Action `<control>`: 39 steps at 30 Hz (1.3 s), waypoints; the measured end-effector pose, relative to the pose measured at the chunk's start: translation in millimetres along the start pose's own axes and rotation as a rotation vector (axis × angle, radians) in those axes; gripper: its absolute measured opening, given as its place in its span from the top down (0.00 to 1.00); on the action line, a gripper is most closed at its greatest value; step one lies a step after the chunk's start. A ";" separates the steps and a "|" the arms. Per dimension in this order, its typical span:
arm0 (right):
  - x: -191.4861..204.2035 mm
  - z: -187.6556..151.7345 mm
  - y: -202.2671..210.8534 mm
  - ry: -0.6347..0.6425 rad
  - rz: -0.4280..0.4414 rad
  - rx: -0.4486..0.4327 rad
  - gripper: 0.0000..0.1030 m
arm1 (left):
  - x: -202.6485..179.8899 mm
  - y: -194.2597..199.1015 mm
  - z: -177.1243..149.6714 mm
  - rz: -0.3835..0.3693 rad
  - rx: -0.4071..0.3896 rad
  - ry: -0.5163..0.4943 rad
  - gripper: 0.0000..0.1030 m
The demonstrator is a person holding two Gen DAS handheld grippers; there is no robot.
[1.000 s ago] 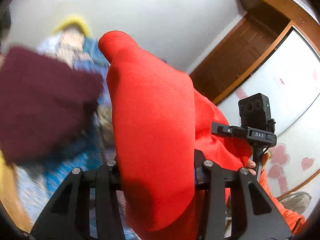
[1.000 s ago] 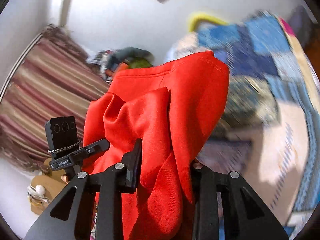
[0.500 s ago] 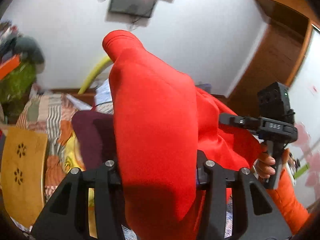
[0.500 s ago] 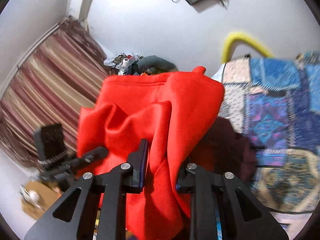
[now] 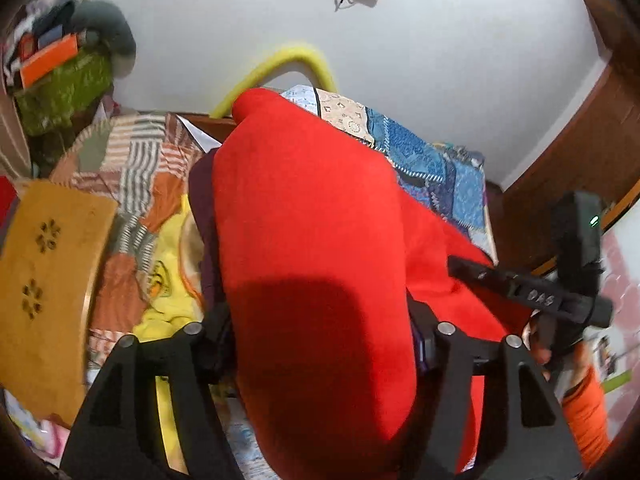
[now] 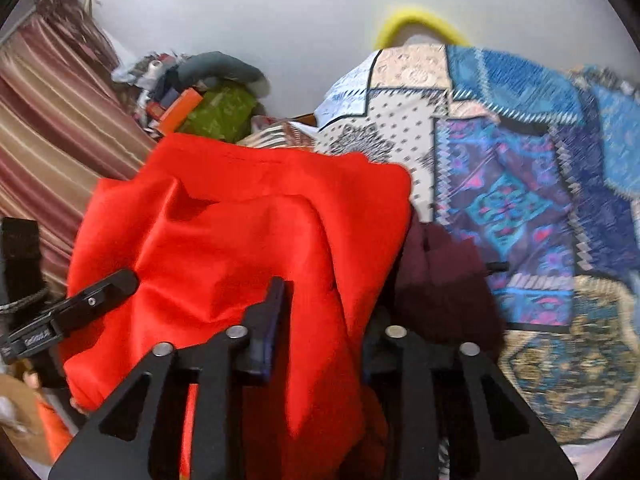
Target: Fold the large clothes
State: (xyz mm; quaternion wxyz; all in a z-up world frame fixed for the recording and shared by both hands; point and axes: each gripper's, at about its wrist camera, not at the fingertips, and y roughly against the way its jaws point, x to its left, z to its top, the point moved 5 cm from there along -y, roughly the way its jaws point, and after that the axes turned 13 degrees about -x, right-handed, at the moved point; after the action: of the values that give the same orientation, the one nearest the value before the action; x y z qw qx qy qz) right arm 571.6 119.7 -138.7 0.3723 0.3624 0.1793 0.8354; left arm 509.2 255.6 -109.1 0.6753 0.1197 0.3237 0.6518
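A large red garment point(image 5: 312, 248) hangs bunched between both grippers, held up over the bed. My left gripper point(image 5: 320, 344) is shut on one part of the red cloth, which drapes over its jaws and hides the fingertips. My right gripper point(image 6: 324, 320) is shut on another part of the same red garment point(image 6: 240, 232). The right gripper also shows at the right of the left wrist view point(image 5: 528, 292), and the left gripper at the left of the right wrist view point(image 6: 72, 312). A dark maroon garment point(image 6: 440, 280) lies on the bed beneath.
The bed carries a blue patchwork cover point(image 6: 520, 184) and a striped quilt point(image 5: 136, 168). A yellow cloth point(image 5: 168, 280) lies on it. A wooden board point(image 5: 44, 280) stands at the left. Cluttered shelves point(image 5: 60, 68), a striped curtain point(image 6: 48, 120) and a wooden door point(image 5: 568, 152) surround the bed.
Both grippers have tilted downward with the red garment, so the views swung from the wall toward the bed. The red cloth now sits lower over the maroon garment.
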 end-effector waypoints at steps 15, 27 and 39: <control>47.0 -31.5 43.8 0.279 -0.108 -0.115 0.36 | -13.4 84.6 -30.5 0.111 -0.096 -0.080 0.34; 74.3 -61.0 107.6 0.365 -0.119 -0.162 0.36 | -46.9 141.3 -65.6 0.229 -0.174 -0.245 0.34; 122.5 -75.0 261.7 0.401 0.011 -0.503 0.36 | -116.2 269.8 -77.8 0.108 -0.494 -0.232 0.34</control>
State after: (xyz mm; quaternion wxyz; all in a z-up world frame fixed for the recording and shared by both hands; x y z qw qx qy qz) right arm 331.0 37.2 17.7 0.4031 0.0880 0.0350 0.9102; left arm 253.3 156.9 21.8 0.6810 0.0425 0.0687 0.7278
